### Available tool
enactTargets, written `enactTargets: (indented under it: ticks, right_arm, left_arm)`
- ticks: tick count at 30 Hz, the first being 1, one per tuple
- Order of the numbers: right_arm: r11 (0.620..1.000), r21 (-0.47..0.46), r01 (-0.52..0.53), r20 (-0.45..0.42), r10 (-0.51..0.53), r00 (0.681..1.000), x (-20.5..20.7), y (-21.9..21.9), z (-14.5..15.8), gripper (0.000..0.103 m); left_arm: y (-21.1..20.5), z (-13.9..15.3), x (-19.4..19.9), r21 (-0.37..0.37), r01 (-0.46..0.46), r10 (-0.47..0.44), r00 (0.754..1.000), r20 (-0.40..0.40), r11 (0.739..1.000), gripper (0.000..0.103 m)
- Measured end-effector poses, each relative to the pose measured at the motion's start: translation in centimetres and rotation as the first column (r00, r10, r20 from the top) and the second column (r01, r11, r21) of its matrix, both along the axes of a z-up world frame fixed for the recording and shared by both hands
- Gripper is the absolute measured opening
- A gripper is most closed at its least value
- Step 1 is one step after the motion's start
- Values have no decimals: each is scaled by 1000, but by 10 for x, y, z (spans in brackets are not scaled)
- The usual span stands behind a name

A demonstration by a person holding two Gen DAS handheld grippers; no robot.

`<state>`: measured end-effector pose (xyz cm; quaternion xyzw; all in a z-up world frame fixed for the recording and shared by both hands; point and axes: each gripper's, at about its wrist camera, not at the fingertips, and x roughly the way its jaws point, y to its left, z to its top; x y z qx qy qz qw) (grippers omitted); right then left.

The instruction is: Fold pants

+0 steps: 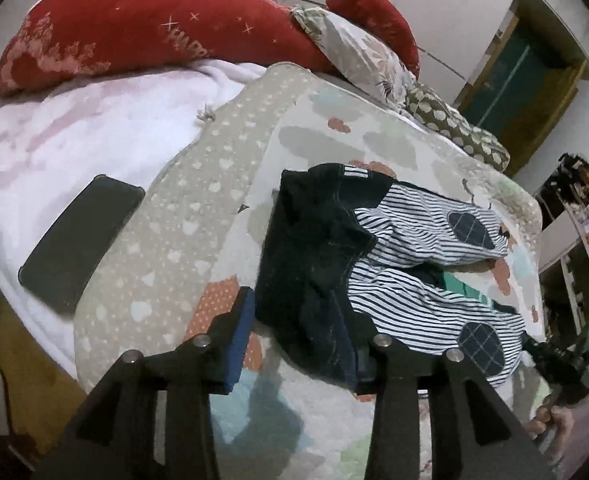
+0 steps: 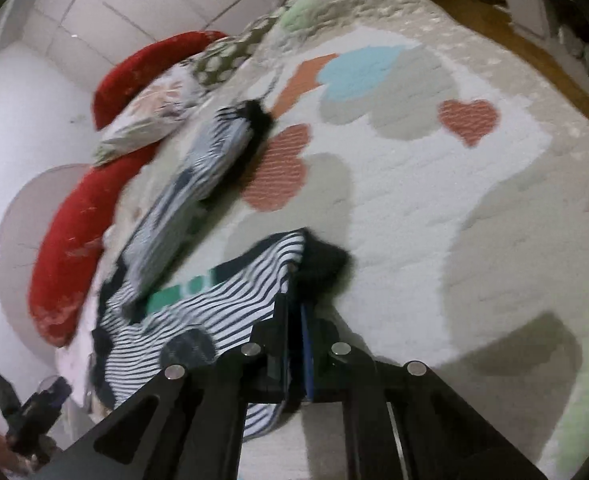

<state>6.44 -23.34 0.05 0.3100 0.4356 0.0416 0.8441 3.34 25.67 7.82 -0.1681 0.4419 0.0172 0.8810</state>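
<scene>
Jaws first: left gripper (image 1: 294,344) spread wide, its blue pad just beside the dark waistband, its other finger against the cloth from the far side, nothing pinched between them. Right gripper (image 2: 294,344) clamped tight on the pants (image 1: 378,256), by the striped hem of the near leg next to its dark cuff.

Largest down to smallest:

Quilt (image 1: 198,216) over the bed, pale, with hearts and cloud shapes in orange, blue and grey; carries the pants. Same quilt (image 2: 434,200) across most of the right wrist view.

White blanket (image 1: 74,136) beside the quilt, on the left of the left wrist view.

Red pillow (image 1: 134,28) along the head of the bed, a second red pillow (image 1: 378,20) further right, with a floral pillow (image 1: 358,52) lying between and over them.

Pants flat on the quilt, dark at the waist, navy and white stripes down both legs, a dark checked patch on each knee. Legs (image 2: 198,184) blurred in the right wrist view; near leg lifted at the hem, far leg stretched toward the pillows.

Phone (image 1: 82,244), dark, face down or screen off, on the white blanket, well apart from the pants.
</scene>
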Motion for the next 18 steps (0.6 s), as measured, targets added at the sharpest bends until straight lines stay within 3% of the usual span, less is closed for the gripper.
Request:
enactTargets:
  ticks: [2, 5, 8, 13, 18]
  right_arm:
    - [995, -87, 44, -35, -48, 998, -3, -10, 4, 7]
    - [995, -57, 85, -23, -87, 996, -11, -32, 15, 7]
    - [993, -90, 77, 19, -75, 997, -3, -40, 39, 11]
    - [997, -79, 28, 68, -23, 997, 49, -31, 65, 64]
    - [999, -43, 26, 10, -25, 1000, 135, -15, 48, 64]
  left_arm:
    - [0, -6, 8, -3, 14, -14, 999, -30, 1000, 38]
    - [-2, -12, 21, 10, 41, -40, 997, -59, 999, 38]
    - [-8, -10, 37, 53, 70, -66, 995, -68, 996, 38]
    - [-19, -8, 65, 63, 110, -104, 991, -84, 992, 42]
    - [-27, -5, 71, 39, 126, -124, 990, -63, 991, 44]
